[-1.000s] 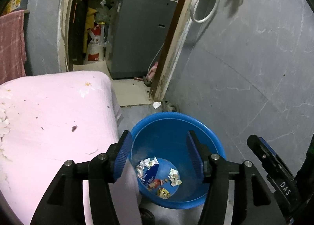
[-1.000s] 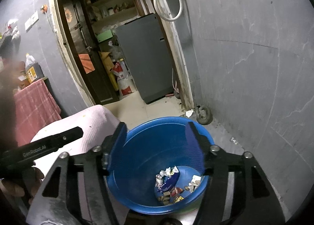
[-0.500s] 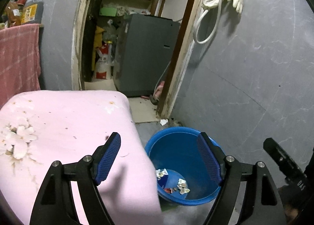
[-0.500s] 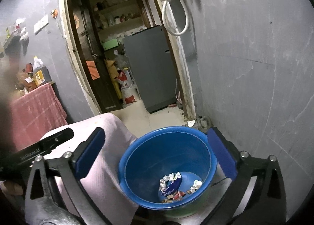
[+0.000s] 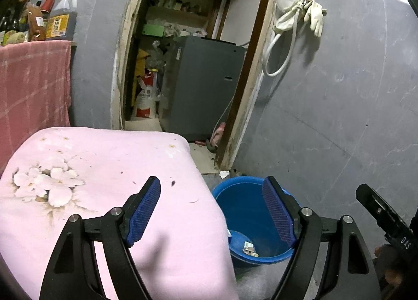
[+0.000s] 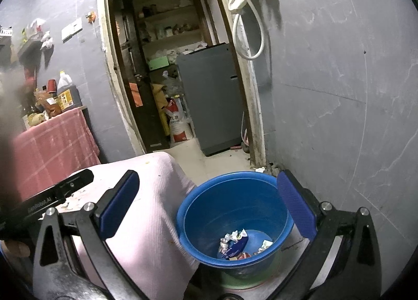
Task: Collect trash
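Both grippers have just let go and pulled back from the blue bucket [image 6: 232, 221]: a second ago their pads were down at its rim, and now they hang higher, with the bucket lower and smaller in front of them. The left gripper [image 5: 211, 211] is spread and empty, between the pink cloth [image 5: 104, 169] and the bucket; the right gripper [image 6: 209, 208] is spread as wide as it goes, also empty, above the bucket. The trash [image 6: 235, 242], some crumpled wrappers and paper, lies at the bottom of the bucket, so I judge that this load is delivered and the hands go to search for more. The bucket stands on the floor, touching the edge of the cloth, near the grey wall. One white scrap [image 6: 260, 169] lies on the floor just behind the bucket, beside the door frame, and small dark crumbs [image 5: 172, 183] remain on the cloth left of the bucket. Behind the bucket, through the doorway, stands a grey appliance [image 6: 211, 96]. Nothing blocks the way to the crumbs; the scrap is harder, because the bucket stands in front of it.
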`<move>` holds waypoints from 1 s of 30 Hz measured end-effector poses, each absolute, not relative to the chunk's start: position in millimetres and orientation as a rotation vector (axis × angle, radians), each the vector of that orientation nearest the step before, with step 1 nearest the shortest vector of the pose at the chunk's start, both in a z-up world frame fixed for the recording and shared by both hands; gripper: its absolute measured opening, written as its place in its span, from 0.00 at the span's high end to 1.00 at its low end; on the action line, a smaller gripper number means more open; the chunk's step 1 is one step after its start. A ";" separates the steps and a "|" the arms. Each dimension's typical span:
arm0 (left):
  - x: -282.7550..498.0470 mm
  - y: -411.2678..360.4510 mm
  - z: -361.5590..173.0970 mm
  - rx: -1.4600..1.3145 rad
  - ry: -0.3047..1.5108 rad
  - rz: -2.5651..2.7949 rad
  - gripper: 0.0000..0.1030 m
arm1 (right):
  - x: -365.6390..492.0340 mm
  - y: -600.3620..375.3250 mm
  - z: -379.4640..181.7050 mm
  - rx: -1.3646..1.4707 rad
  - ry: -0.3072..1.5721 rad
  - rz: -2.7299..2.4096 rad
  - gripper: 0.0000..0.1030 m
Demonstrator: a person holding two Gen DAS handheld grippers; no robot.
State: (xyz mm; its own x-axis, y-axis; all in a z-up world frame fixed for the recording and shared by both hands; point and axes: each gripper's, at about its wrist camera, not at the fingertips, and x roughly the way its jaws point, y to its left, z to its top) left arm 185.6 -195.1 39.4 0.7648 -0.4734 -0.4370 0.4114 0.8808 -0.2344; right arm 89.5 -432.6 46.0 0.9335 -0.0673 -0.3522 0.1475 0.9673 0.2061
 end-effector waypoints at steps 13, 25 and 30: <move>153.7 -161.2 44.5 -0.134 0.440 -0.449 0.07 | 72.8 -409.5 49.4 0.215 0.343 -0.106 0.00; 123.6 -132.6 39.0 -0.099 0.386 -0.428 0.02 | 53.5 -385.8 44.5 0.189 0.314 -0.103 0.00; 111.2 -121.2 36.2 -0.076 0.360 -0.407 0.02 | 38.0 -375.0 42.7 0.177 0.287 -0.107 0.00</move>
